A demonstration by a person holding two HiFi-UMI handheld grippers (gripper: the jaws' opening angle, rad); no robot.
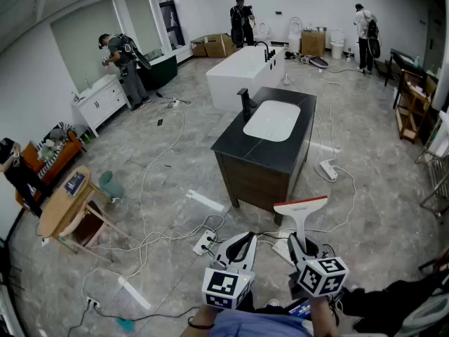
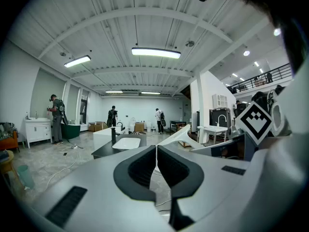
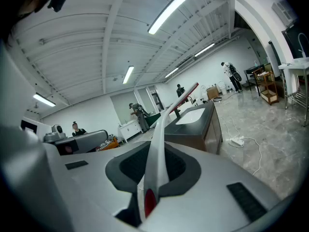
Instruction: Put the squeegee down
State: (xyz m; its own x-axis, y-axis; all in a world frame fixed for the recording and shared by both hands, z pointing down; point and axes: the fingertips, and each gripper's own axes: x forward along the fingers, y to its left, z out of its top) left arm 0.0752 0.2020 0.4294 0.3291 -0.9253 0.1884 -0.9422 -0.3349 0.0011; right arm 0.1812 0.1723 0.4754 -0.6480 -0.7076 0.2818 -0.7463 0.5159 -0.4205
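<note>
Right claw (image 1: 298, 246) is clamped narrow on the squeegee (image 1: 300, 207), with the handle pinched between the jaws. The right gripper view shows it plainly: the right claw (image 3: 153, 180) has the white handle of the squeegee (image 3: 163, 124) running up out of the jaw gap. Left claw (image 1: 240, 243) has its jaws together and holds nothing; the left gripper view shows the left claw (image 2: 156, 164) shut on a thin seam with only floor beyond it.

Counts:
- two claws
- one squeegee
- one dark cabinet (image 1: 261, 161)
- one white basin (image 1: 272, 120) set in the cabinet top
- one black tap (image 1: 245, 102) at the cabinet's far left corner
- one white bathtub (image 1: 242, 74) behind the cabinet
- four people: three standing by the far walls (image 1: 123, 58) and one at the left edge of the room
- one round wooden table (image 1: 64, 201) at the left
- two white power strips (image 1: 203, 242) on the grey floor (image 1: 161, 188), among loose cables

Squeegee look: white and T-shaped, with a wide flat head and a red strip along its top edge. The head tilts slightly, right end higher. A straight white handle carries a small red mark close to the jaws.

It is up in the air, off the floor, just in front of the cabinet's near edge, toward its near right corner.
</note>
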